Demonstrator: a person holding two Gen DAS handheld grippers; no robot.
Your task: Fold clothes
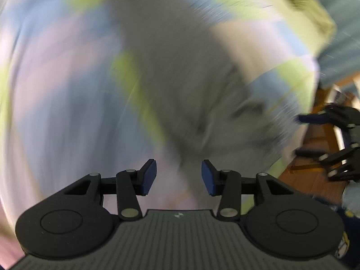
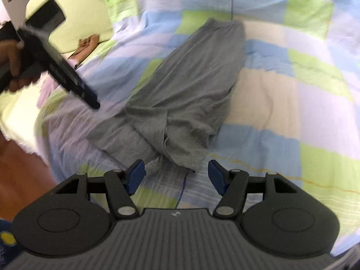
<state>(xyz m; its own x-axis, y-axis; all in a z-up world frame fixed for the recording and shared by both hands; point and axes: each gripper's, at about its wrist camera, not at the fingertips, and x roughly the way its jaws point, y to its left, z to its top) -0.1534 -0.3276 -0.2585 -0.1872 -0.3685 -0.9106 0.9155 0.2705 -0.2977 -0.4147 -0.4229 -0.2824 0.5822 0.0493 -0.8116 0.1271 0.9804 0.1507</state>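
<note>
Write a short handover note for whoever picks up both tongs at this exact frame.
Left tongs: open, empty, above the bed; that view is motion-blurred.
Right tongs: open, empty, pointed at the near end of the grey garment.
Garment: lies lengthwise on the checked bedsheet, far part smooth, near end bunched and overlapped.
Done: appears folded into a long strip; how many folds I cannot tell.
Left: probably straighten the bunched near end, then fold the strip across its length.

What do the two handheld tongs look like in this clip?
Both match: the left tongs and right tongs have black linkage arms with silver pivot pins, blue ribbed pads, round black side housings and a grey ribbed body bearing a small white mark. No cables or sleeves show.
</note>
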